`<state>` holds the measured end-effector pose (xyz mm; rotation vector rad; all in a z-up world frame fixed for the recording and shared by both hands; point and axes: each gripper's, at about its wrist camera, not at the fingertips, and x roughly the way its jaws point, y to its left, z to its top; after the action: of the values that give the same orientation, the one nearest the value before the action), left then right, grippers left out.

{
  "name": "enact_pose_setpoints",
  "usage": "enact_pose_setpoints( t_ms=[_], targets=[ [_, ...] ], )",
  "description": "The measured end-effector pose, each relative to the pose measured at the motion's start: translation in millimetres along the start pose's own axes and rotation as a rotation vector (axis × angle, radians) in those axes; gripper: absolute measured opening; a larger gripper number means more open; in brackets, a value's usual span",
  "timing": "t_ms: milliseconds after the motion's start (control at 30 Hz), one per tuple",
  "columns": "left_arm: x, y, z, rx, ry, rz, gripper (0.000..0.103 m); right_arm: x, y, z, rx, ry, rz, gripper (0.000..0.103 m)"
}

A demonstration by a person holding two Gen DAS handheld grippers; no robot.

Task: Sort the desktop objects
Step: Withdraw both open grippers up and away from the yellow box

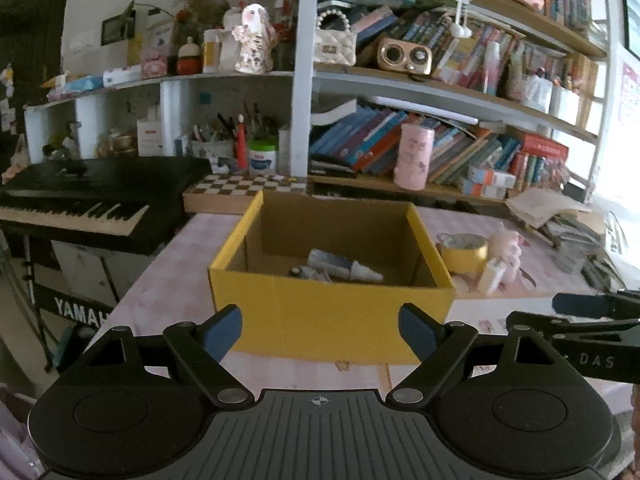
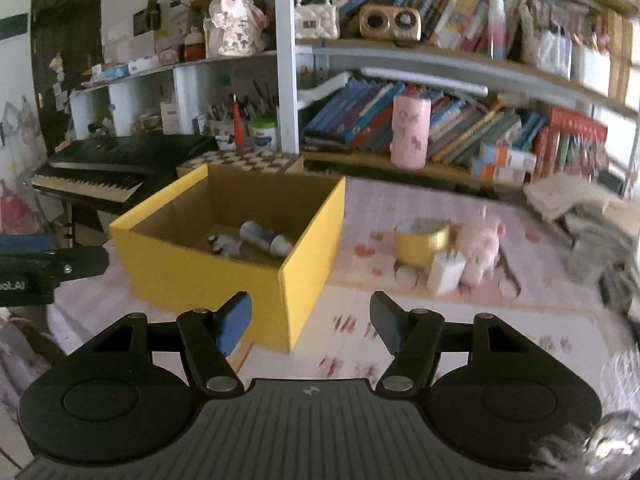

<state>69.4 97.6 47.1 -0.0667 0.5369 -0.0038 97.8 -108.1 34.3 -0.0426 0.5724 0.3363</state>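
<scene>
A yellow cardboard box (image 1: 328, 312) stands open on the pink desk, also in the right wrist view (image 2: 200, 272). Inside lie a grey-white tube (image 1: 344, 266) and a small dark-and-white object (image 1: 308, 274). Right of the box are a yellow tape roll (image 2: 422, 244), a white charger block (image 2: 446, 274) and a pink plush toy (image 2: 478, 252). My left gripper (image 1: 320, 332) is open and empty just before the box's front wall. My right gripper (image 2: 310, 324) is open and empty near the box's right front corner.
A black Yamaha keyboard (image 1: 80, 200) stands left of the desk. A checkered board (image 1: 248, 188) and bookshelves with a pink tumbler (image 1: 412, 156) run behind. Stacked papers and books (image 2: 592, 216) lie at the far right. The right gripper's finger (image 1: 584, 306) shows in the left view.
</scene>
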Motion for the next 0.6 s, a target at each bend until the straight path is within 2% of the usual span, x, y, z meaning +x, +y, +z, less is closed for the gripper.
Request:
enact_pose_setpoints(
  t_ms=[600],
  targets=[
    [-34,-5,-45,-0.015,0.064,-0.042,0.088,-37,32,-50,0.022,0.003,-0.071,0.066]
  ],
)
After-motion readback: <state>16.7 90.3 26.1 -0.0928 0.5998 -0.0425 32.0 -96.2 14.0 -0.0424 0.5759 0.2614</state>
